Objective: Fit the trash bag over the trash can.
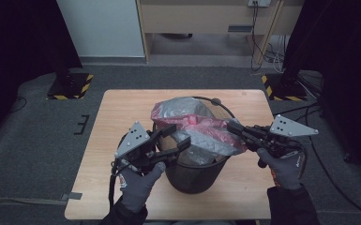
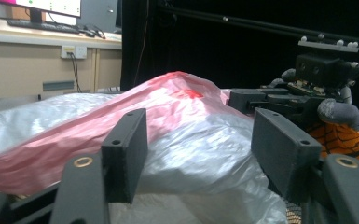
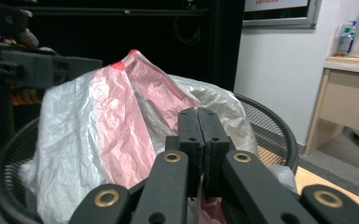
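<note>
A black mesh wastebasket [image 1: 194,178] stands in the middle of the wooden table [image 1: 122,112]. A crumpled grey plastic bag [image 1: 201,136] with a red band is heaped up over its mouth. My left gripper [image 1: 180,135] is at the basket's near left rim, jaws open. In the left gripper view the bag [image 2: 177,121] bulges just beyond the spread pads, which do not press on it. My right gripper [image 1: 233,126] reaches in from the right, jaws shut on the bag's right edge. In the right gripper view its pads [image 3: 198,116] are pressed together, with red film under them and the basket rim [image 3: 270,126] behind.
The table's front edge lies close below the basket. Bare wood shows left and right of it. Beyond the table are grey carpet, two black stands on yellow-striped bases [image 1: 70,86], a wooden desk and hanging cables [image 1: 267,51].
</note>
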